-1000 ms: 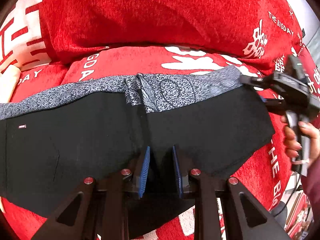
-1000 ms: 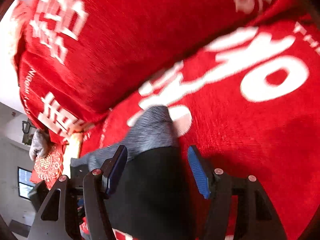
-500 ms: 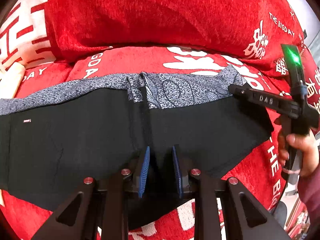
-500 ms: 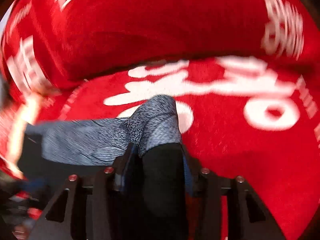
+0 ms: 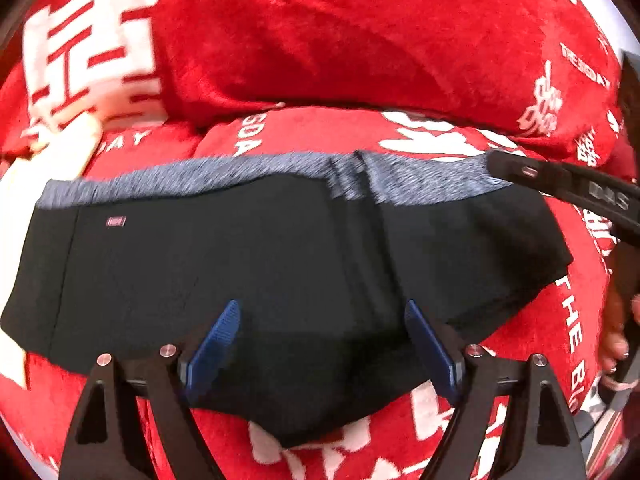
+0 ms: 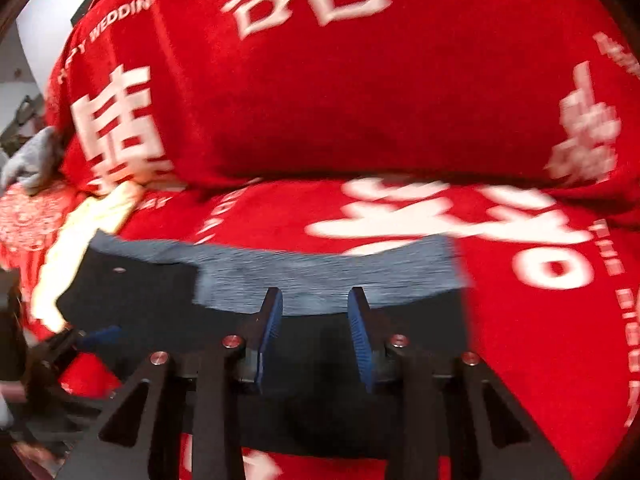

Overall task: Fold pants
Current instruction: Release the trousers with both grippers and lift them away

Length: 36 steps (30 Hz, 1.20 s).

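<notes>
Both of my tools have changed since a second ago: my left gripper (image 5: pixel 320 336), then pinched shut on the cloth, is springing open, its blue ribbed pads (image 5: pixel 216 336) now wide apart above the fabric with nothing clamped. My right gripper (image 6: pixel 316 320), which half a second ago nipped the corner of the waistband, has let go and pulled back over the garment; its jaws are narrowing again, yet the pads press on nothing and the cloth lies free beneath them.

Just past the fingers lie the black fabric pants with a mottled grey waistband (image 5: pixel 280 248), folded into a wide flat band across the seat of the red plush sofa cover printed with white characters (image 5: pixel 320 132). The grey band runs along the far edge and a small pink label (image 5: pixel 115 221) sits toward the left end. Beyond that rises the red back cushion (image 5: pixel 340 40). In the left view my right tool's black arm (image 5: pixel 568 186) reaches over the waistband's right end.
</notes>
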Tool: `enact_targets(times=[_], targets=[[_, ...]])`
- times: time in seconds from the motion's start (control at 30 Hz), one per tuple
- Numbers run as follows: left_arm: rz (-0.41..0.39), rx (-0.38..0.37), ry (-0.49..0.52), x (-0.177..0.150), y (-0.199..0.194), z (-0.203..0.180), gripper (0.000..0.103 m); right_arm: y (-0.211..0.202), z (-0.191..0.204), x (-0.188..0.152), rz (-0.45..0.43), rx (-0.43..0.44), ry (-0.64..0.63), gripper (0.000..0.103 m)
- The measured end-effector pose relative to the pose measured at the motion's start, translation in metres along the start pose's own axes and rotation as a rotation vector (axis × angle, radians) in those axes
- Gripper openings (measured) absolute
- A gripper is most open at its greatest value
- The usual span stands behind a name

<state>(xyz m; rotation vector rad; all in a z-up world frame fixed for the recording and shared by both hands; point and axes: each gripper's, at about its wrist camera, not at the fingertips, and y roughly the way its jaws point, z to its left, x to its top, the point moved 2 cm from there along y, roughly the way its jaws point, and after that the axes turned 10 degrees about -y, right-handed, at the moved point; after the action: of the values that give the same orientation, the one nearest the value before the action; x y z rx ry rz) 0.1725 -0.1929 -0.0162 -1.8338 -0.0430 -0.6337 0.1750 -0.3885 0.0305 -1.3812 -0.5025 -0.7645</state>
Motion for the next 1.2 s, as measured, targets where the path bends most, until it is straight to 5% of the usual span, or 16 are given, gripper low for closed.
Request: enact_targets(times=[0.23, 0.33, 0.53, 0.77, 0.93, 1.2], targets=[[0.019, 0.032, -0.057, -0.006, 0.000, 0.030, 0.085, 0.088, 0.039, 0.004, 0.152, 0.193, 0.087, 0.037], [0.018, 0.031, -0.078, -0.006, 0.001, 0.038, 0.085, 0.081, 0.059, -0.002, 0.141, 0.134, -0.003, 0.037], [0.025, 0.050, -0.109, -0.009, 0.005, 0.037, 0.085, 0.060, 0.062, -0.015, 0.144, 0.254, 0.002, 0.037], [0.026, 0.066, -0.110, -0.017, -0.003, 0.044, 0.085, 0.005, 0.066, -0.026, 0.040, 0.163, -0.016, 0.038], [0.025, 0.070, -0.127, -0.022, -0.004, 0.048, 0.085, -0.011, 0.074, -0.055, 0.049, 0.037, -0.105, 0.040], [0.027, 0.089, -0.127, -0.026, -0.013, 0.051, 0.085, 0.015, 0.087, -0.063, 0.096, 0.088, -0.042, 0.040]])
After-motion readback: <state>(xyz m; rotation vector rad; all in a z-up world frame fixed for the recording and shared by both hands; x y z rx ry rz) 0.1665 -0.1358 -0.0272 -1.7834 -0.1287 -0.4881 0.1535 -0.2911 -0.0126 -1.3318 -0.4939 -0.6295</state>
